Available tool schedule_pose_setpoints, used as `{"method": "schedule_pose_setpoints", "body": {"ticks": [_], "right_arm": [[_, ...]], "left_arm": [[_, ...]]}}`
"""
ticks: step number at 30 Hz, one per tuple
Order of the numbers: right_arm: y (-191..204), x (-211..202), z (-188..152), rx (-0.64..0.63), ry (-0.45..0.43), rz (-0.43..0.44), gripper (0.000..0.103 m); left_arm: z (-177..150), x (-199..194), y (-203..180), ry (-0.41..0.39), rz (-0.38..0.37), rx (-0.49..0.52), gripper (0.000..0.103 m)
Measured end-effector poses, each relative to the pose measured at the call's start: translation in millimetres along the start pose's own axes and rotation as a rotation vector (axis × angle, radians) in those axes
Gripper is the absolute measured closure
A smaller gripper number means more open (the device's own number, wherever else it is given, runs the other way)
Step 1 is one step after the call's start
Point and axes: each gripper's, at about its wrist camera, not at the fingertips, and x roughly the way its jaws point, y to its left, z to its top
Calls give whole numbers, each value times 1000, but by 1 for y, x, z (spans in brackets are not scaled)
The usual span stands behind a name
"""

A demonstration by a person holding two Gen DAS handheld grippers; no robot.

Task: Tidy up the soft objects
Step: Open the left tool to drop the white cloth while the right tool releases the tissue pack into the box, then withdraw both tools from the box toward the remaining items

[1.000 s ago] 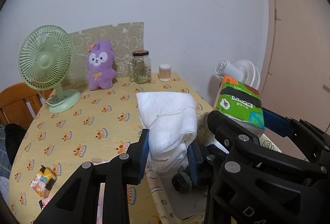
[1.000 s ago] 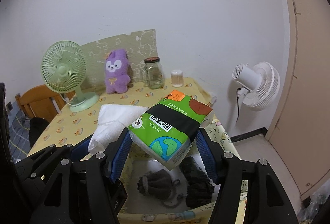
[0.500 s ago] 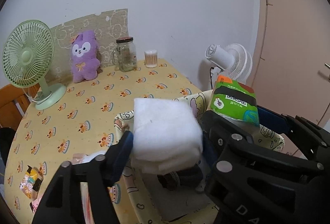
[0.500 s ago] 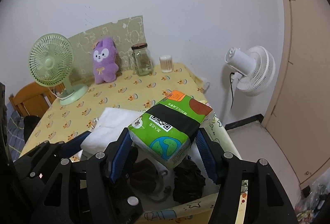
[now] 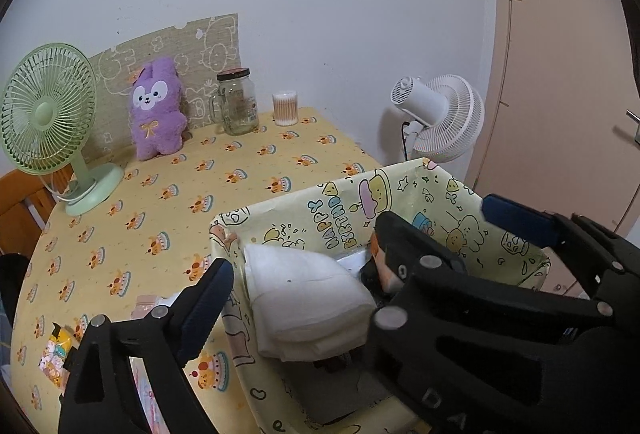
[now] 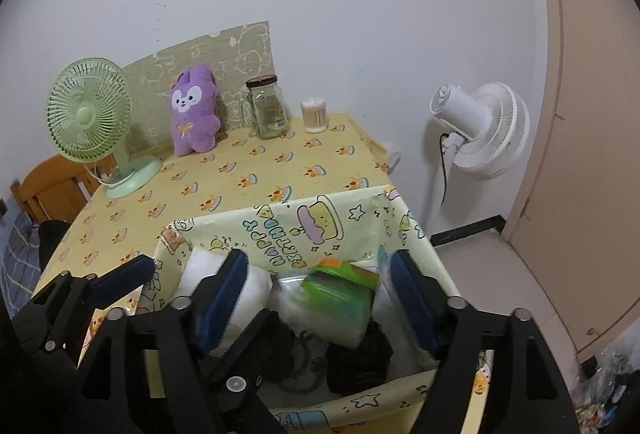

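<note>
Left wrist view: left tongs opening, pads clear of folded white towel lying between them inside soft-walled printed bin at surface edge. Right wrist view: right tongs opening around blurred green tissue pack in bin, pads not touching.

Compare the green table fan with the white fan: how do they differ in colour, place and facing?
The green table fan stands on the table at its far left; the white fan stands off the table, to its right by the wall. The green table fan shows its grille front, while the white fan shows its motor housing. Both have round wire grilles.
</note>
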Motion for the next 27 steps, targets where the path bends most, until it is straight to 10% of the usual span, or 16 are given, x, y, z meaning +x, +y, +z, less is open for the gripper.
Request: {"method": "schedule_pose_setpoints", "body": {"ticks": [27], "right_arm": [[37, -48, -8, -52, -70, 9, 3]], "left_arm": [[-18, -51, 27, -63, 46, -54, 0]]}}
